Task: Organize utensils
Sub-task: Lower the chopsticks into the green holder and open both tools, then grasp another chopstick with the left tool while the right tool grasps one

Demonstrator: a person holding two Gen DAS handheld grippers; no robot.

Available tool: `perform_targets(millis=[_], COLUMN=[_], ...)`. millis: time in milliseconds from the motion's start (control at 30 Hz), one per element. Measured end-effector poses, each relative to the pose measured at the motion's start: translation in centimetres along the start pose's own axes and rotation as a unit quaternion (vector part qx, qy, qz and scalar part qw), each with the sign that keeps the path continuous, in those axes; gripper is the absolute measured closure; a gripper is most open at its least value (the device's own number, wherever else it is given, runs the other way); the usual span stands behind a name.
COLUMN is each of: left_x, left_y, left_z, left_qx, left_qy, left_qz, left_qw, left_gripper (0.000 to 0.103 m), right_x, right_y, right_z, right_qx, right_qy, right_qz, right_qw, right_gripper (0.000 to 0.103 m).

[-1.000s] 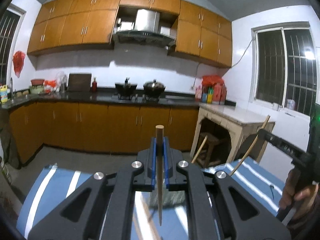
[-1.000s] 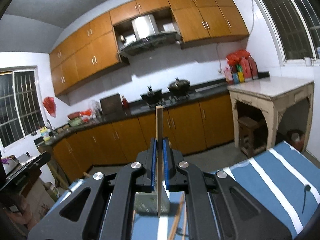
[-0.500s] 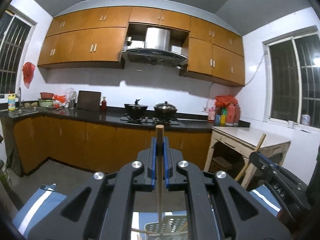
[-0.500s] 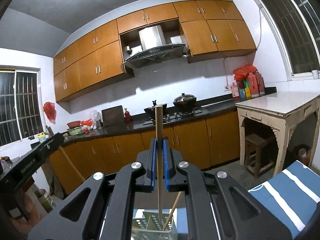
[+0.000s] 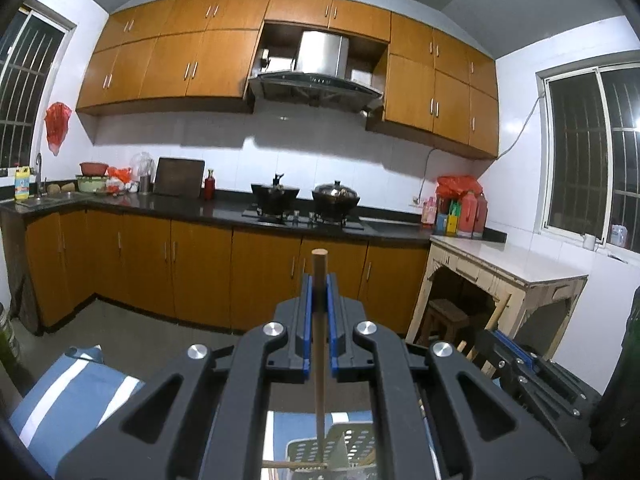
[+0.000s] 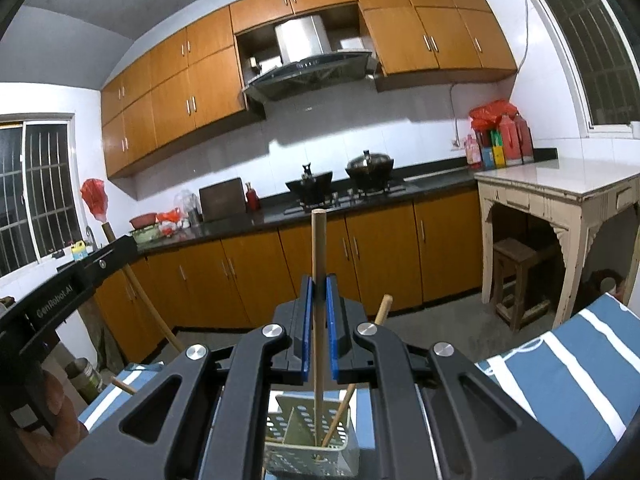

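Observation:
My left gripper (image 5: 319, 292) is shut on a wooden chopstick (image 5: 319, 352) held upright, its lower end over a pale green perforated utensil holder (image 5: 348, 450). My right gripper (image 6: 319, 292) is shut on another wooden chopstick (image 6: 318, 320), whose lower end reaches down into the utensil holder (image 6: 308, 444). A third wooden stick (image 6: 352, 376) leans inside the holder. The left gripper body (image 6: 68, 280) shows at the left of the right wrist view, and the right gripper body (image 5: 532, 372) at the lower right of the left wrist view.
The holder stands on a blue cloth with white stripes (image 6: 560, 380), also in the left wrist view (image 5: 76, 392). Behind are orange kitchen cabinets (image 5: 200, 272), a stove with pots (image 5: 304, 200) and a pale side table (image 6: 560, 196) with a stool under it.
Both grippers have tilted up and come together over the holder. The right chopstick's tip now sits inside the holder, and the left chopstick hangs just above it.

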State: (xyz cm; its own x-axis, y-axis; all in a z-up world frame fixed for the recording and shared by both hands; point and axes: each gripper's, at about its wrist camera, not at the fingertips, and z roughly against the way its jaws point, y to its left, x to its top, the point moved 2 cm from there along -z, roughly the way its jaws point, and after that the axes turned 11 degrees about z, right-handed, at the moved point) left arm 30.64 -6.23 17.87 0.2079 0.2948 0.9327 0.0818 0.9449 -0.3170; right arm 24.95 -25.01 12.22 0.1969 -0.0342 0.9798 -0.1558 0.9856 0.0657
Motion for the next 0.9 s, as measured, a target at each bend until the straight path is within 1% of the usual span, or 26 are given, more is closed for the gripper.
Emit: perform_targets(millis=[67, 133, 200, 267, 300, 333, 367, 400, 533, 667, 767, 800, 900], left_x=[-0.3, -0.4, -0.5, -0.3, -0.2, 0.0, 0.1, 0.4, 1.1, 0.5, -0.7, -1.6, -4.1], left_y=[0.4, 0.8, 1.3, 1.6, 1.8, 1.9, 2.1, 2.2, 3.0, 4.3, 5.6, 6.3, 7.8], left_z=[-0.4, -0.7, -0.5, -0.1, 0.2, 0.5, 0.9, 1.6, 4.4, 7.6, 10.0, 10.8, 12.2], left_qx=[0.002, 0.004, 0.010, 0.013, 0.015, 0.017, 0.017, 0.017, 0.018, 0.016, 0.021, 0.023, 0.038], left_qy=[0.013, 0.028, 0.035, 0.035, 0.034, 0.033, 0.032, 0.030, 0.023, 0.026, 0.031, 0.038, 0.055], left_qz=[0.002, 0.009, 0.010, 0.011, 0.011, 0.012, 0.013, 0.015, 0.020, 0.025, 0.024, 0.024, 0.019], left_qw=[0.9999, 0.9996, 0.9993, 0.9992, 0.9992, 0.9992, 0.9993, 0.9993, 0.9994, 0.9992, 0.9990, 0.9987, 0.9976], left_gripper=[0.095, 0.092, 0.081, 0.075, 0.073, 0.073, 0.071, 0.069, 0.064, 0.061, 0.058, 0.057, 0.055], right_x=[-0.4, -0.6, -0.7, -0.7, -0.7, -0.6, -0.5, -0.3, 0.3, -0.3, -1.9, -2.6, -5.8], right_y=[-0.1, -0.1, 0.1, 0.2, 0.2, 0.2, 0.1, 0.1, -0.1, -0.9, -1.7, -2.1, -3.1], right_z=[-0.2, -0.2, -0.2, -0.1, -0.1, 0.2, 0.7, 1.1, 3.0, 5.5, 6.7, 7.1, 7.7], right_qx=[0.002, 0.006, 0.004, 0.002, 0.002, 0.001, -0.002, -0.005, -0.011, -0.019, -0.027, -0.029, -0.042], right_qy=[0.011, 0.019, 0.027, 0.031, 0.033, 0.033, 0.030, 0.025, 0.018, 0.023, 0.039, 0.046, 0.081], right_qz=[-0.005, -0.009, -0.006, -0.004, -0.004, -0.005, -0.005, -0.005, -0.001, 0.001, -0.002, -0.005, -0.012], right_qw=[1.000, 1.000, 1.000, 0.999, 0.999, 0.999, 1.000, 1.000, 1.000, 1.000, 0.999, 0.998, 0.996], right_gripper=[0.095, 0.095, 0.094, 0.094, 0.090, 0.080, 0.073, 0.063, 0.063, 0.062, 0.062, 0.062, 0.062])
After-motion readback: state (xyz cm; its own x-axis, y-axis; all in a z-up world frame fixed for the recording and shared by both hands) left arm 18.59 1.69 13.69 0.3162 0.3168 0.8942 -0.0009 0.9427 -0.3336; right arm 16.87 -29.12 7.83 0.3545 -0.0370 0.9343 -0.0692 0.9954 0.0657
